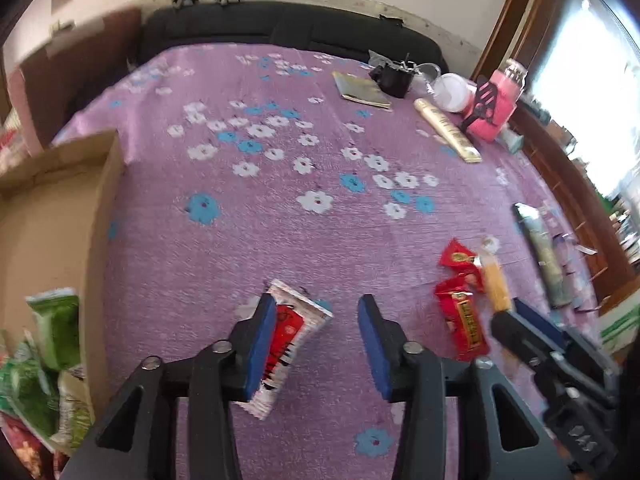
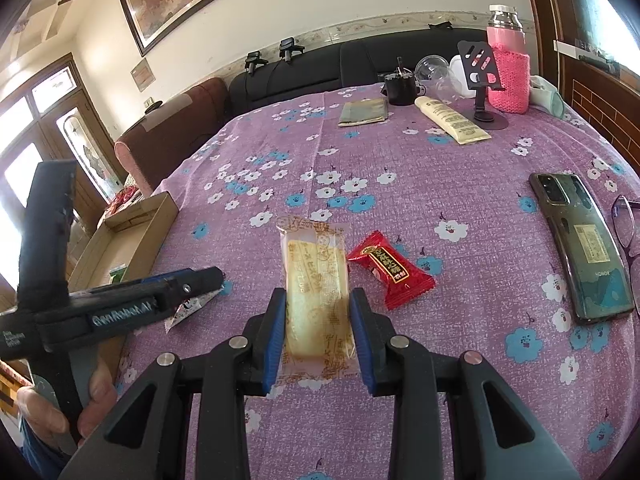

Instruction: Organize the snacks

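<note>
My left gripper (image 1: pixel 316 304) is open over the purple flowered cloth. A red-and-white snack packet (image 1: pixel 284 344) lies between its fingers, against the left pad (image 1: pixel 260 344) and apart from the right one. In the right wrist view the left gripper (image 2: pixel 204 280) comes in from the left, and a white corner of that packet (image 2: pixel 192 306) shows under it. My right gripper (image 2: pixel 318 296) is shut on a long yellow cake packet (image 2: pixel 316 280), its pads pressing on both sides. A red snack packet (image 2: pixel 390 274) lies just right of it on the cloth. A cardboard box (image 1: pixel 60 220) at the left edge holds green packets (image 1: pixel 56 332).
A phone (image 2: pixel 584 248) and glasses (image 2: pixel 628 232) lie at the right. At the far end are a cream tube (image 2: pixel 452 120), a pink-sleeved bottle (image 2: pixel 508 72), a black phone stand (image 2: pixel 484 76) and a booklet (image 2: pixel 364 112). A person's hand (image 2: pixel 52 412) holds the left gripper's handle.
</note>
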Tool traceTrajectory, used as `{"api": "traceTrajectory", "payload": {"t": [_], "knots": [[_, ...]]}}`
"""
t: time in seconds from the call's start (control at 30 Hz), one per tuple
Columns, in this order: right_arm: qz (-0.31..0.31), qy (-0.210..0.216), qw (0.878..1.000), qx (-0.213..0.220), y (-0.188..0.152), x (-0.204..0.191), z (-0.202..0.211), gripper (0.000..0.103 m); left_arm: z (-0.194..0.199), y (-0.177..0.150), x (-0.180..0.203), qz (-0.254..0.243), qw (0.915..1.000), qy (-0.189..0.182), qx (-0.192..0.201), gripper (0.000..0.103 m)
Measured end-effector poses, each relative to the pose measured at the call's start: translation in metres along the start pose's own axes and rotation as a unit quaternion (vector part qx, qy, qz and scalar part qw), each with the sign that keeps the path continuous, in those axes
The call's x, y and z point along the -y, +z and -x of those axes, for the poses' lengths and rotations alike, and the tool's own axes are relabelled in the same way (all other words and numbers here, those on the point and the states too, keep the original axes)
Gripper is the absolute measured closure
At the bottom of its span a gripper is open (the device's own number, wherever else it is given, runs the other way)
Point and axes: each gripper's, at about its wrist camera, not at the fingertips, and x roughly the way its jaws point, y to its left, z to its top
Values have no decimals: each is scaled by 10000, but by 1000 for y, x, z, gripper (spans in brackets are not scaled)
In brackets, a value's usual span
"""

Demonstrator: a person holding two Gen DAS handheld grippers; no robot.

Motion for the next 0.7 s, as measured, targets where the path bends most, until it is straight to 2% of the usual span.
{"api": "traceTrajectory", "payload": {"t": [0.03, 0.2, 0.4, 0.53, 0.6, 0.63, 0.7], "knots": [[-1, 0, 10000, 5, 0, 0, 0, 73, 1, -1, 2, -50, 9999, 98, 49, 36], [-11, 9, 10000, -2, 0, 0, 1, 73, 7, 1, -1, -161, 9981, 527, 282, 32], [-12, 16, 10000, 8, 0, 0, 1, 73, -5, -2, -8, -173, 9971, 732, -107, 31], [-24, 13, 10000, -14, 0, 0, 1, 73, -11, -9, -2, -330, 9969, 517, -498, 32], [-25, 17, 10000, -31, 1, 0, 0, 73, -9, -12, 7, -563, 9951, 690, -429, 41], [-25, 20, 10000, -35, 1, 0, 0, 73, -10, -13, 9, -624, 9946, 708, -440, 53], [-26, 24, 10000, -42, 1, 0, 0, 73, -9, -15, 13, -712, 9941, 715, -405, 62]]}}
